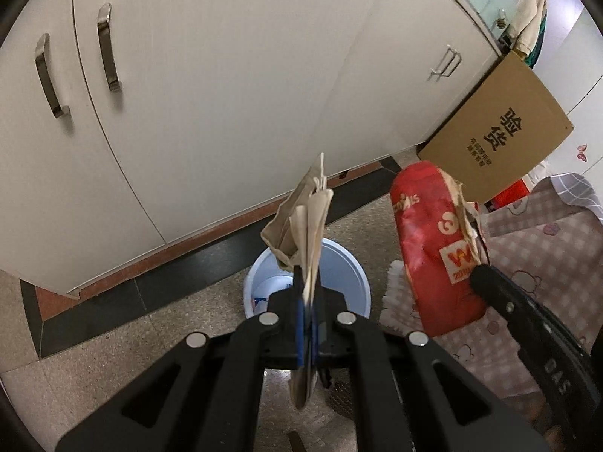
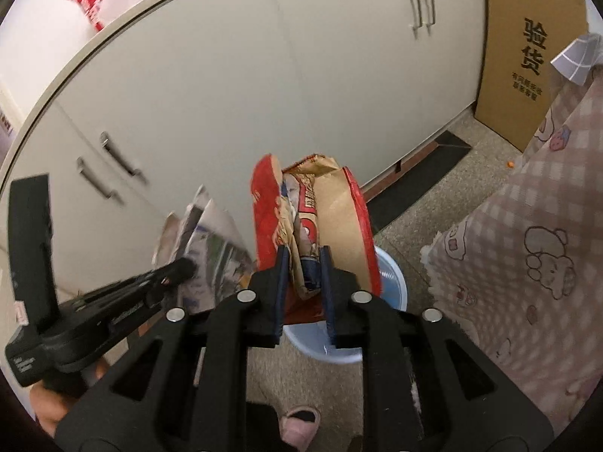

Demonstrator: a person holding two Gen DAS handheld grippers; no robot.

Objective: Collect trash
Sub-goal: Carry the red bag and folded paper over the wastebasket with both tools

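My left gripper (image 1: pixel 308 275) is shut on a crumpled tan paper wrapper (image 1: pixel 301 218) and holds it above a light blue trash bin (image 1: pixel 350 275) on the floor. My right gripper (image 2: pixel 304 260) is shut on a red and tan paper food bag (image 2: pixel 339 218), held over the same bin (image 2: pixel 392 286). In the left wrist view the red bag (image 1: pixel 426 248) and the right gripper (image 1: pixel 478 275) sit to the right. In the right wrist view the left gripper (image 2: pixel 184 267) with its wrapper (image 2: pixel 211 241) sits to the left. Some trash lies inside the bin.
White cabinets (image 1: pixel 211 105) with metal handles stand behind the bin. A flat cardboard box (image 1: pixel 501 132) leans at the right. A pink checked tablecloth (image 2: pixel 527 248) hangs at the right. The floor is speckled stone with a dark border. A slippered foot (image 2: pixel 299 425) is below.
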